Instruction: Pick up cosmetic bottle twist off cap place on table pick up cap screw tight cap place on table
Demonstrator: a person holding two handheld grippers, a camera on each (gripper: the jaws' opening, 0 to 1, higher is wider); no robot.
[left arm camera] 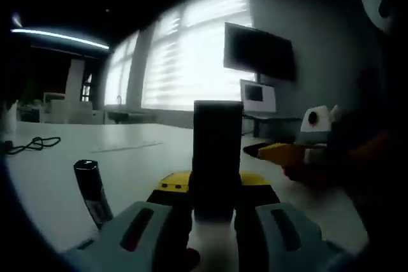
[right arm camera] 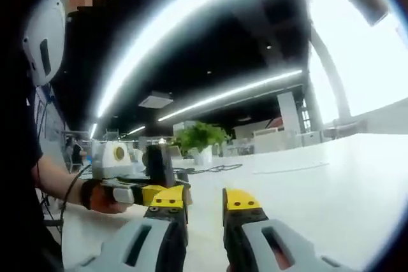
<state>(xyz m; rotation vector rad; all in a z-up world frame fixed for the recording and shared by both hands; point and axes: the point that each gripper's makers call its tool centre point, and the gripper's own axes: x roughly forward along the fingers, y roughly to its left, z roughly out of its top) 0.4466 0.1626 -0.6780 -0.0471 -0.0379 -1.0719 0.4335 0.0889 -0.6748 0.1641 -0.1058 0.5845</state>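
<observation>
A dark cosmetic bottle [left arm camera: 217,151] stands upright between the yellow-tipped jaws of my left gripper [left arm camera: 217,186], which is shut on it just above the white table [left arm camera: 140,157]. In the right gripper view the same bottle [right arm camera: 158,162] sits in the left gripper [right arm camera: 148,193], held by a person's hand [right arm camera: 95,197]. My right gripper [right arm camera: 204,200] is open with nothing between its jaws, a short way from the bottle. It enters the left gripper view from the right [left arm camera: 275,152]. Whether the cap is on, I cannot tell.
A small dark object with a shiny top [left arm camera: 89,186] stands tilted on the table to the left of the bottle. A black cable [left arm camera: 32,144] lies far left. A monitor [left arm camera: 258,52] hangs on the far wall. A potted plant [right arm camera: 201,137] stands across the table.
</observation>
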